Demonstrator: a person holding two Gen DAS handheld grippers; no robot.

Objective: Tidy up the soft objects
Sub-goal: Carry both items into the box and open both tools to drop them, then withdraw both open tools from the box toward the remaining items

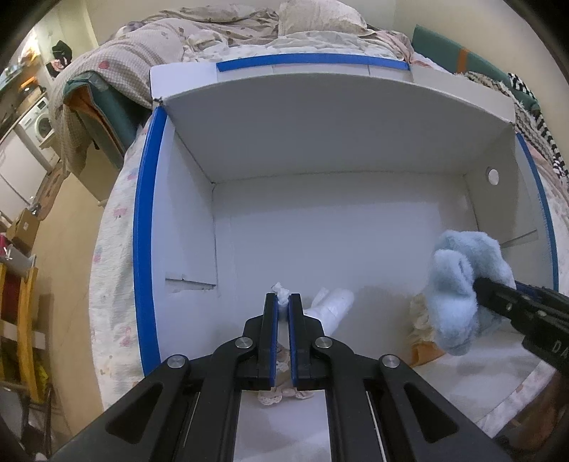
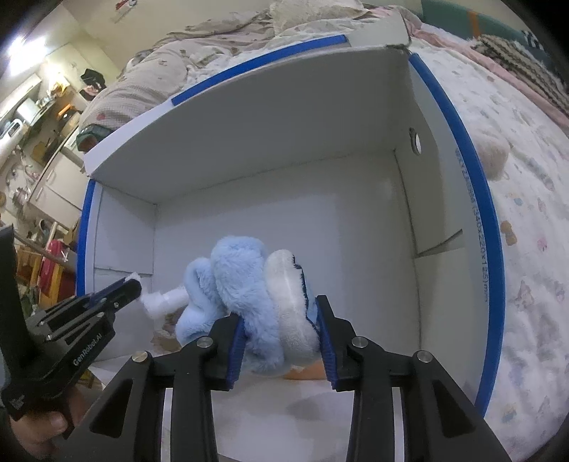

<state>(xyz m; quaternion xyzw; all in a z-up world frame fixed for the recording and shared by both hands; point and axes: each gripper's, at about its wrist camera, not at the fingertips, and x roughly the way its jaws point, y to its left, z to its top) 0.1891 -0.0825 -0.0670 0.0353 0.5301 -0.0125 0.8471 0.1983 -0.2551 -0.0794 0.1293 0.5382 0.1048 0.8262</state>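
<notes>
A white cardboard box [image 1: 320, 149] with blue-taped edges lies open on the bed; it also shows in the right wrist view [image 2: 284, 142]. My left gripper [image 1: 283, 300] is shut on a small white soft toy [image 1: 330, 302], pinching its tip inside the box; the toy [image 2: 167, 300] and left gripper [image 2: 133, 284] show in the right wrist view. My right gripper [image 2: 281, 309] is shut on a fluffy light-blue plush [image 2: 245, 284] above the box floor. The plush [image 1: 458, 291] and right gripper [image 1: 478, 286] appear at the right of the left wrist view.
A yellowish soft item [image 1: 421, 316] lies under the plush on the box floor. A beige plush [image 2: 492, 156] lies on the patterned sheet [image 2: 526, 248] right of the box. Rumpled bedding [image 1: 213, 32] lies behind. Furniture and a washing machine [image 1: 39, 124] stand at left.
</notes>
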